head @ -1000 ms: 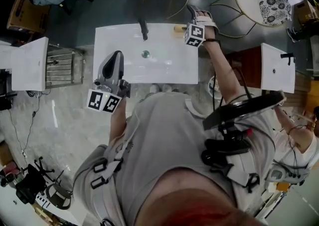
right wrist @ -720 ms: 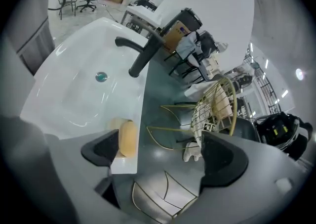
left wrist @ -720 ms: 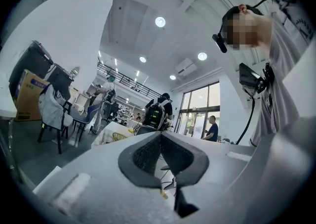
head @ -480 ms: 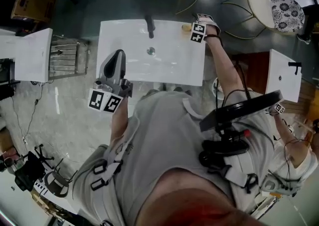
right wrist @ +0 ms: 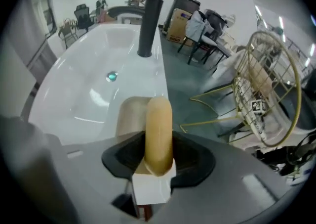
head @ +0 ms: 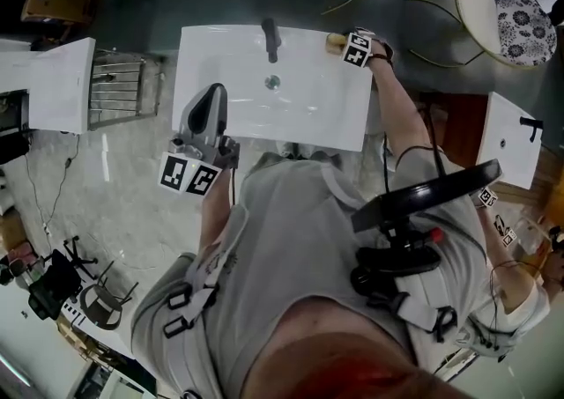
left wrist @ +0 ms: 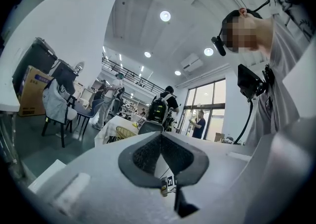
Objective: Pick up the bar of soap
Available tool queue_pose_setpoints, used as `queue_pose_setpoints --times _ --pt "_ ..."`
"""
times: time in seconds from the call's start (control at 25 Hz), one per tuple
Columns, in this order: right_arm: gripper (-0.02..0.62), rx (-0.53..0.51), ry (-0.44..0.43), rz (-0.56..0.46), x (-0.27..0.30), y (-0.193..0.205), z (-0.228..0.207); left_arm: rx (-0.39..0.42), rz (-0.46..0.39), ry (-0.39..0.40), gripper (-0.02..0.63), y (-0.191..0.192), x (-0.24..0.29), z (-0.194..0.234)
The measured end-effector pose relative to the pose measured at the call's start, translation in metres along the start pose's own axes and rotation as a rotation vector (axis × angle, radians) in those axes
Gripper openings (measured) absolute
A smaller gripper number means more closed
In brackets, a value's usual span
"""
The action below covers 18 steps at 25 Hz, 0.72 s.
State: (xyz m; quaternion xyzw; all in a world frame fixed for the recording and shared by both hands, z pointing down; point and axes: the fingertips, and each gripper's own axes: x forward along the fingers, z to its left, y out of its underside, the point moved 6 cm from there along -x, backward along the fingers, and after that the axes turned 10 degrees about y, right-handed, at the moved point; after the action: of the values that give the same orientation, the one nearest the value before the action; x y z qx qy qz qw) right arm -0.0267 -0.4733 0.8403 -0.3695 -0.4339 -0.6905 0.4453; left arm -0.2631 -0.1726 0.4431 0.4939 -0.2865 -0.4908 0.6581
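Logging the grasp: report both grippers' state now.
Left gripper: jaws closed, empty.
Right gripper: jaws have just been closing, now gripping the oval tan bar of soap.

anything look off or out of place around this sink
Nothing is spilled or damaged. The one oddity is that the tan oval bar of soap stands on its narrow edge by the beige soap dish at the corner of the white basin, because the right gripper, jaws just closing, has it between them.
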Motion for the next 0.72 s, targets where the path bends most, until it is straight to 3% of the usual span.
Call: queue_pose_setpoints --times 0.12,0.4,0.64,0.72 --pt "0.161 0.016 -0.036 0.001 -0.003 -0.005 0.005 -0.002 0.009 0.005 0.000 0.002 0.002 -0.001" --pt "0.160 0.066 -0.018 -0.011 -0.011 0.001 0.006 0.005 -0.003 0.011 0.000 0.000 0.003 0.000" --pt "0.160 0.245 -0.021 -0.093 -0.032 -0.004 -0.008 0.005 -0.004 0.016 0.000 0.002 -0.001 0.000" --pt "0.160 0.262 -0.017 -0.104 -0.039 -0.005 -0.009 0.004 -0.005 0.015 0.000 0.001 -0.004 -0.002"
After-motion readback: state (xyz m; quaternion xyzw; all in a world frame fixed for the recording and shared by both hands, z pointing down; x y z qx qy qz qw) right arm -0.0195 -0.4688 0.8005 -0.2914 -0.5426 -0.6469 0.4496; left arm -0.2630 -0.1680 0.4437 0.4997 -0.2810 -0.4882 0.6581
